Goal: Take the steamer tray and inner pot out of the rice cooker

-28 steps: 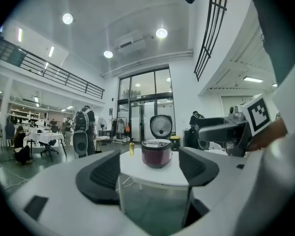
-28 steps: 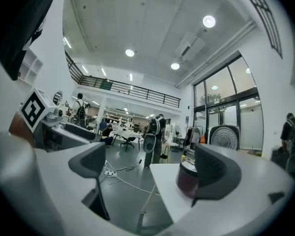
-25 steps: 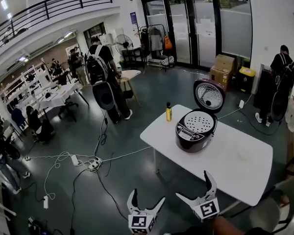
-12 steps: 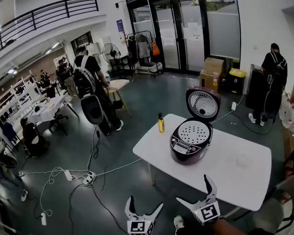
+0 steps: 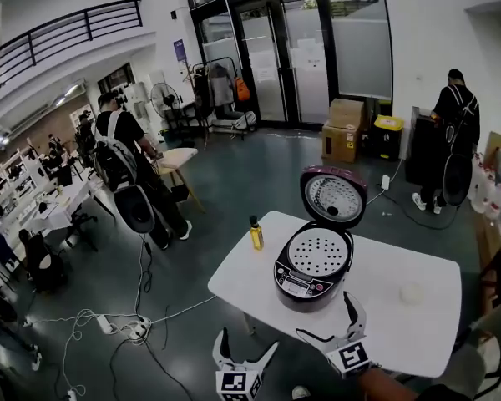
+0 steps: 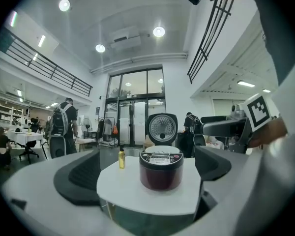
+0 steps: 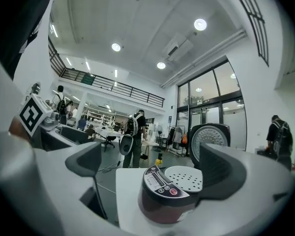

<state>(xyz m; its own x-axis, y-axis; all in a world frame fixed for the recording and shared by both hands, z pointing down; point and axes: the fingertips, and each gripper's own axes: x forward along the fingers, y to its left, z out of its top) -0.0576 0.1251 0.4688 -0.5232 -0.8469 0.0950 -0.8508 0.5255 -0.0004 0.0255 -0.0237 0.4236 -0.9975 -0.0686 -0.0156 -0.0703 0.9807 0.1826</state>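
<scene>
Edges: the rice cooker (image 5: 311,266) stands close to the near edge of the white tabletop (image 5: 401,324), and the widest stretch of bare top lies to its right. A yellow bottle (image 5: 256,234) stands at the left edge, apart from the cooker.
Task things: the lid (image 5: 332,197) stands upright behind the cooker. The perforated steamer tray (image 5: 320,251) sits in the cooker's mouth and covers the inner pot, which no view shows.
Left tool (image 5: 249,345): jaws spread wide and holding nothing, off the tabletop above the floor (image 5: 192,199).
Right tool (image 5: 324,317): jaws spread and holding nothing, over the near edge, near the cooker but not touching it.
Head view only: both tools and the whole tabletop outline.
Left gripper view only: the cooker's front, with the bottle to its left.
Right gripper view only: the control buttons and the tray holes from close by.
Counts: one cooker, one tray, one bottle, two tools.
</scene>
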